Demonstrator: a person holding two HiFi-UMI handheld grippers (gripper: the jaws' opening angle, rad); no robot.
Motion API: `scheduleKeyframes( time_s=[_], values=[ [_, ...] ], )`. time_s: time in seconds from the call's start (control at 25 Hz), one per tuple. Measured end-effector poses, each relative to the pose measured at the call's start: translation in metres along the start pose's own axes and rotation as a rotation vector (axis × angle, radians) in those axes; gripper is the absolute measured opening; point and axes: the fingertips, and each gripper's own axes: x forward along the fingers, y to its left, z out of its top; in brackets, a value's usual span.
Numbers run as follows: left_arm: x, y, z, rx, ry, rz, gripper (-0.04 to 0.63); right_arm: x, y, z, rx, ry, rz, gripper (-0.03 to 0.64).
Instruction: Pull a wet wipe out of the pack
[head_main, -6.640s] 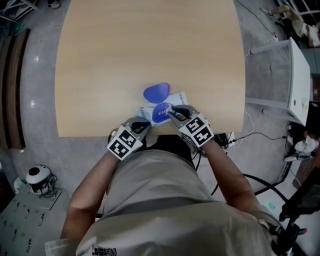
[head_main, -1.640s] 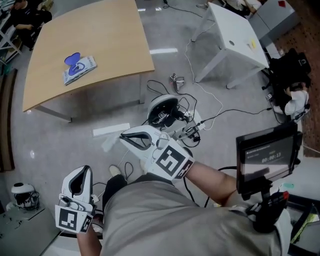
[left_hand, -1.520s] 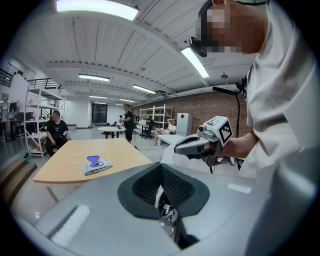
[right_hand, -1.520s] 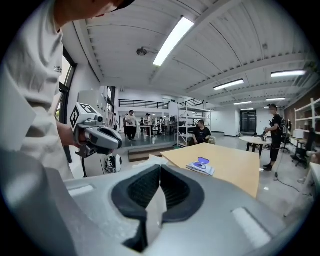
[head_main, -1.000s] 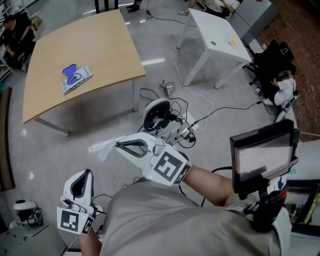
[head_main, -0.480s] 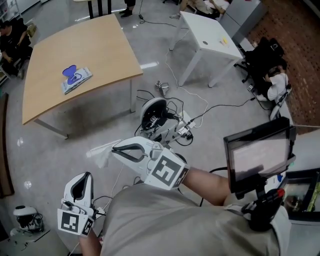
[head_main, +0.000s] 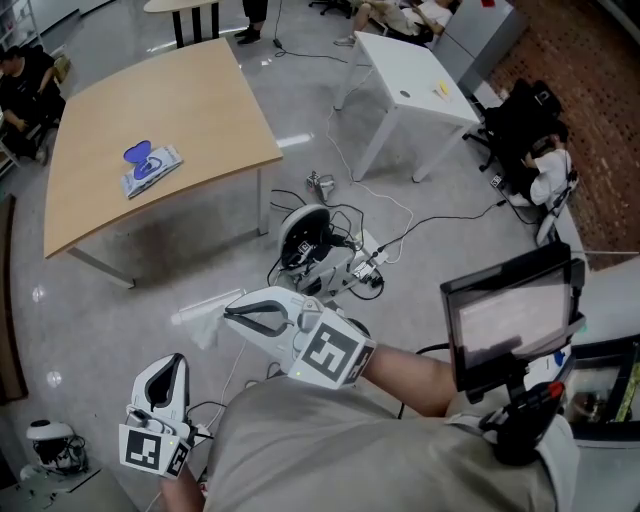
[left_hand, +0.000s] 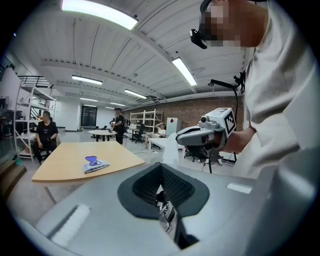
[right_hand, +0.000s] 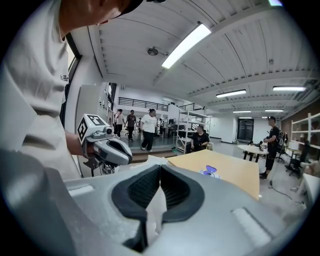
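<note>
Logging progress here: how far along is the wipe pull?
Done: the wet wipe is out, away from the pack lying lid-open on the table. In hand: the right hand-held gripper clamps that wipe; the left hand-held gripper is shut, empty. Left: nothing apparent.

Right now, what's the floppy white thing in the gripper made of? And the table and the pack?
The wet wipe looks like thin, matte white cloth or paper: it hangs limp and creased. The table top looks like smooth pale wood or laminate; I can't tell which. The pack is probably plastic film with a stiff blue lid, flipped open.
</note>
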Motion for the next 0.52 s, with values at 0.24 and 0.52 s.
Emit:
scheduleKeyframes(
  time_s=[0.24,0.52],
  values=[
    [0.0018,-0.0036,-0.0037,0.002,-0.001,0.003,0.006,-0.0021,0.0006,-0.0029,-0.007,-0.002,0.005,0.008],
    [-0.0002,-0.0022,-0.0045,-0.007,-0.005,-0.002,0.006,-0.0011,0.0030,-0.0014,-0.017,0.006,0.004,0.006]
  ],
)
